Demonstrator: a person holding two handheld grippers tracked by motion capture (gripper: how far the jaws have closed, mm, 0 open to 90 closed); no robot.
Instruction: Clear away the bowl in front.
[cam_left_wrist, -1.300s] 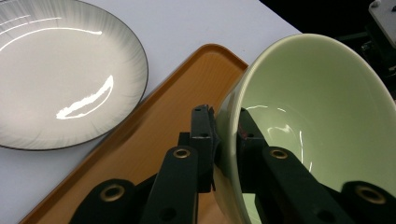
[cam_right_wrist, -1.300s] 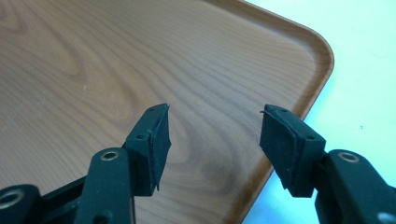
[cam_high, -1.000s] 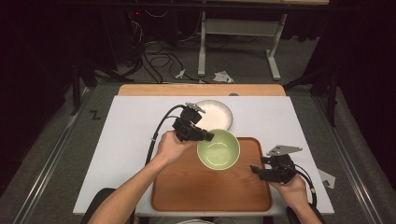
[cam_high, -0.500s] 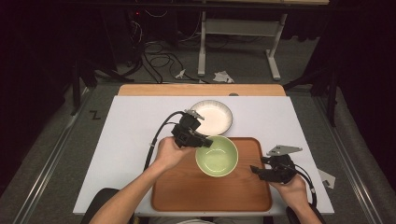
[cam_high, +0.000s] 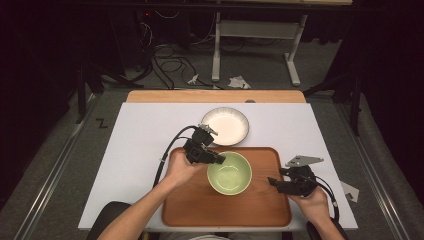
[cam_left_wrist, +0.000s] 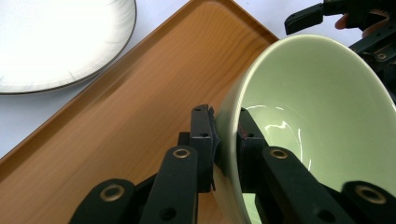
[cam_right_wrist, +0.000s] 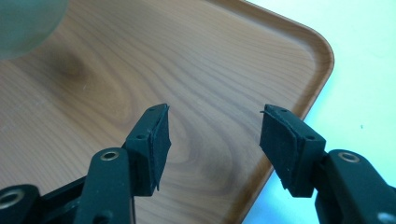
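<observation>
A pale green bowl (cam_high: 229, 173) is over the middle of the wooden tray (cam_high: 190, 207), held at its left rim. My left gripper (cam_high: 218, 159) is shut on that rim; in the left gripper view one jaw is outside the green bowl (cam_left_wrist: 322, 116) and one inside, and the left gripper (cam_left_wrist: 226, 135) pinches the wall. Whether the bowl touches the tray (cam_left_wrist: 121, 116) I cannot tell. My right gripper (cam_high: 274, 183) stands open over the tray's right part. In the right gripper view the right gripper (cam_right_wrist: 215, 135) has nothing between its pads, above the tray (cam_right_wrist: 93, 74).
A white plate with a dark rim (cam_high: 225, 125) lies on the white table (cam_high: 145, 130) just beyond the tray; the plate (cam_left_wrist: 51, 42) also lies at upper left in the left gripper view. A wooden board runs along the table's far edge (cam_high: 215, 96).
My left gripper has carried the green bowl toward me and slightly left, away from the white plate, over the tray's middle. The right gripper has stayed put.
</observation>
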